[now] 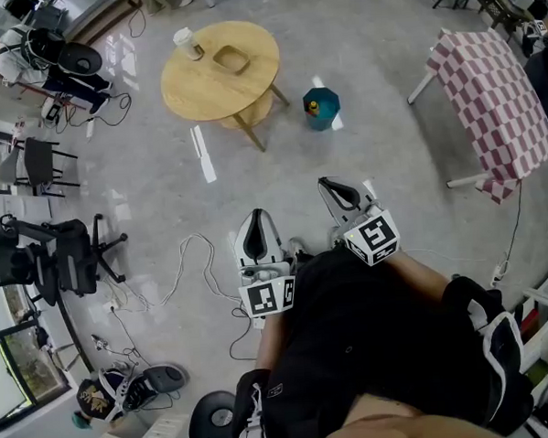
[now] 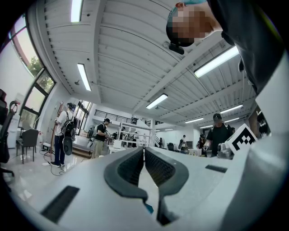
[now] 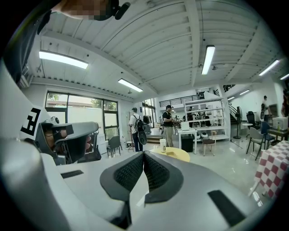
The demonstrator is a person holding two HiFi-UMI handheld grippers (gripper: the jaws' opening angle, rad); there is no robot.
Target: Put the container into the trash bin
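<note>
A brown paper container [image 1: 232,58] lies on a round wooden table [image 1: 214,90] far ahead, with a lidded paper cup [image 1: 188,44] beside it. A teal trash bin [image 1: 321,107] stands on the floor just right of the table. My left gripper [image 1: 258,216] and right gripper [image 1: 327,182] are held close to my body, well short of the table, both pointing towards it. Both are shut and empty: the pads meet in the left gripper view [image 2: 144,150] and the right gripper view [image 3: 143,154]. The right gripper view shows the table [image 3: 177,154] and cup [image 3: 162,144] in the distance.
A table with a red-checked cloth [image 1: 489,97] stands at the right. Black office chairs [image 1: 52,257] and loose cables [image 1: 190,268] are on the floor at the left. Several people [image 3: 170,126] stand by desks and shelves far back in the room.
</note>
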